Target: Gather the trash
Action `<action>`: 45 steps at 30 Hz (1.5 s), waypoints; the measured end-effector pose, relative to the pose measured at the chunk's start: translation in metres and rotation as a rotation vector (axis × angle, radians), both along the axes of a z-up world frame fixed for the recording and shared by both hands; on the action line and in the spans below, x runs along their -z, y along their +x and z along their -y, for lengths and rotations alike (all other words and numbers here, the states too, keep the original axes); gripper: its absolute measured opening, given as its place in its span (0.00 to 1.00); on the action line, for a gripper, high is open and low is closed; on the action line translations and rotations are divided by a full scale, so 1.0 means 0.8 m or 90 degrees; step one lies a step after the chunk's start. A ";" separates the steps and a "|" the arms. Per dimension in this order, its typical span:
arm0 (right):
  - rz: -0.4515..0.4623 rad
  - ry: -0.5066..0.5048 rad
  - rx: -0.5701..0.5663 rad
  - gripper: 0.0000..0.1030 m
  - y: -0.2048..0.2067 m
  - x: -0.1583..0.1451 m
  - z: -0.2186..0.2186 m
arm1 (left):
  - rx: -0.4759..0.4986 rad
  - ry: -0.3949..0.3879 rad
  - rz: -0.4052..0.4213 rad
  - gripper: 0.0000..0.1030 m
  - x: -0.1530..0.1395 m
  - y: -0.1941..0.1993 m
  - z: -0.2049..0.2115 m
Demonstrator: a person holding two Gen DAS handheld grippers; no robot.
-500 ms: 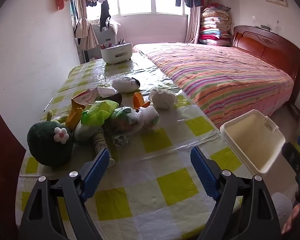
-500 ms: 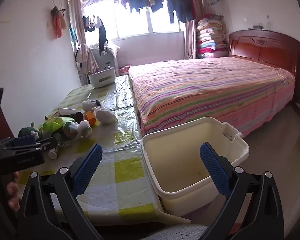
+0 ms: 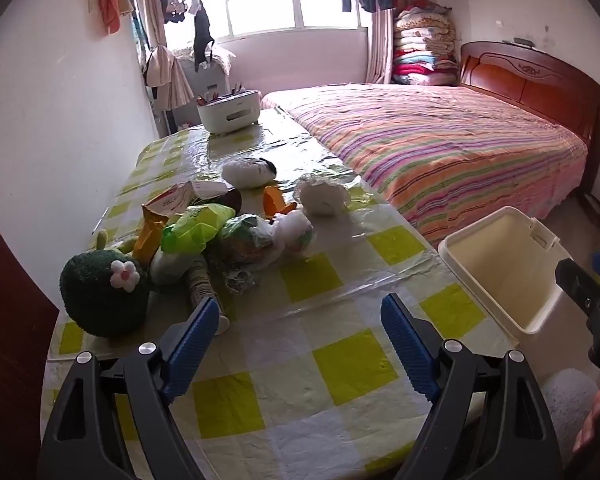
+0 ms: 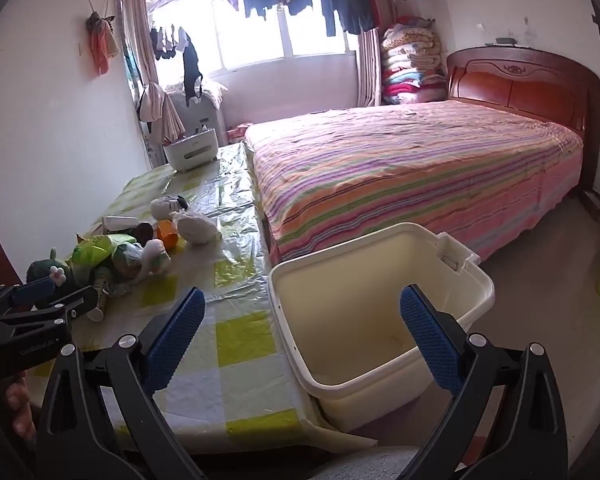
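A pile of trash lies on the checked table point(image 3: 332, 364): a green bag point(image 3: 196, 228), an orange wrapper point(image 3: 150, 232), a clear bag of scraps point(image 3: 248, 236), crumpled white tissue point(image 3: 320, 196), an orange peel point(image 3: 274, 200) and a paper carton point(image 3: 180, 196). The pile also shows in the right wrist view point(image 4: 120, 256). A cream bin point(image 4: 380, 312) stands empty beside the table's right edge; it also shows in the left wrist view point(image 3: 504, 268). My left gripper point(image 3: 300, 320) is open and empty, just short of the pile. My right gripper point(image 4: 300, 312) is open and empty above the bin's near rim.
A green plush ball with a flower point(image 3: 100, 292) sits at the table's left, next to the pile. A white plush toy point(image 3: 248, 170) and a white caddy point(image 3: 228, 114) stand farther back. A striped bed point(image 3: 440, 140) runs along the table's right side.
Both views have shifted slightly; the left gripper has eased a little nearer the pile. Both grippers stay open and nothing on the table has moved.
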State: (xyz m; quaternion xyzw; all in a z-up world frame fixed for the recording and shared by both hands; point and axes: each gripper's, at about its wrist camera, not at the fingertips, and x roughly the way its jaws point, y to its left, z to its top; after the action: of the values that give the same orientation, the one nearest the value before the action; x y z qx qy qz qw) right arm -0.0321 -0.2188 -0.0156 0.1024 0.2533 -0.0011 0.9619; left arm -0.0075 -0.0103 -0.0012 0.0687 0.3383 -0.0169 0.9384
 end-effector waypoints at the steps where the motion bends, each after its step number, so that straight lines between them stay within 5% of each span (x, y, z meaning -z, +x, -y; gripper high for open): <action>1: 0.001 -0.001 0.001 0.94 0.000 -0.001 0.000 | 0.003 0.000 -0.001 0.79 0.000 0.000 0.001; 45: 0.004 0.007 -0.017 0.94 0.000 -0.011 -0.005 | 0.003 0.034 -0.006 0.79 -0.001 -0.009 0.007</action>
State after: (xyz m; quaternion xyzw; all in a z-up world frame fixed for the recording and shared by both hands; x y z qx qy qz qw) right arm -0.0325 -0.2147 -0.0071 0.1045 0.2513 0.0132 0.9621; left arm -0.0145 -0.0157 -0.0004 0.0945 0.3431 -0.0102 0.9345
